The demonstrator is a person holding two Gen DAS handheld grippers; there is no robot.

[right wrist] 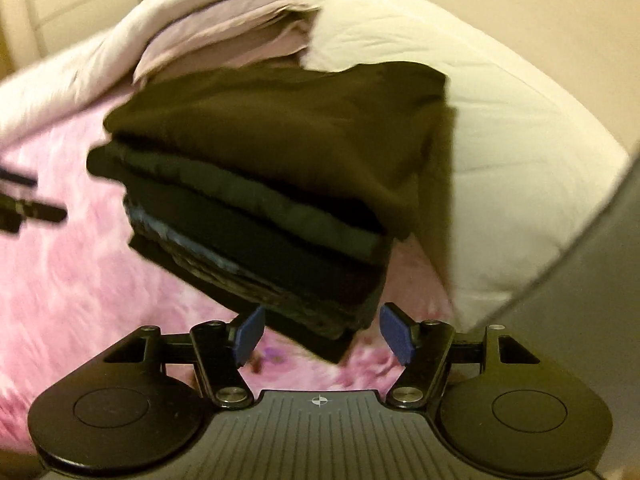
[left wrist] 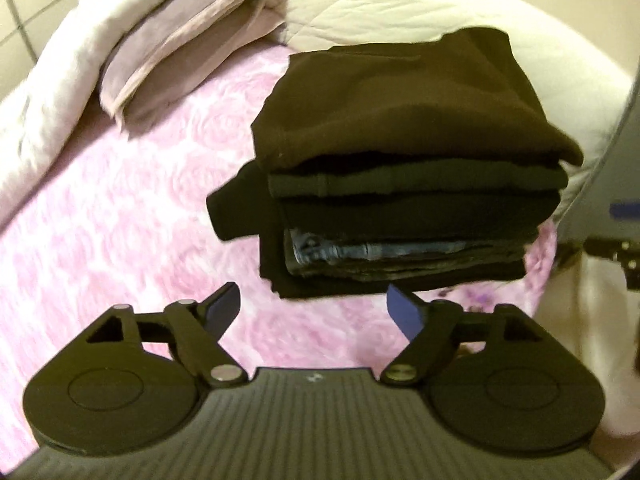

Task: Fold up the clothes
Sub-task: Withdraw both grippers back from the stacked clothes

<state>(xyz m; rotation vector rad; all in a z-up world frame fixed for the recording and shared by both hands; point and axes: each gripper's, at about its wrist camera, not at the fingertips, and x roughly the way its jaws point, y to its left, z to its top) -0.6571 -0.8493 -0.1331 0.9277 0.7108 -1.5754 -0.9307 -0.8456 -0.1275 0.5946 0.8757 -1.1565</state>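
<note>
A stack of folded clothes (left wrist: pixel 400 168) sits in the centre of the left wrist view, on a bed with a pink flowered bedspread (left wrist: pixel 100 220); a brown garment (left wrist: pixel 400 96) lies on top, darker pieces under it, and folded jeans (left wrist: pixel 380 254) near the bottom; the left hand-held gripper (left wrist: pixel 314 310) is at the lower middle, its jaws spread wide and holding nothing, just short of the stack; in the right wrist view the right hand-held gripper (right wrist: pixel 322 330) is likewise wide and empty, the stack's near corner lying between its blue pads (right wrist: pixel 396 332); a mauve pillow (left wrist: pixel 180 40) lies upper left; a white quilt (right wrist: pixel 500 140) fills the upper right
</note>
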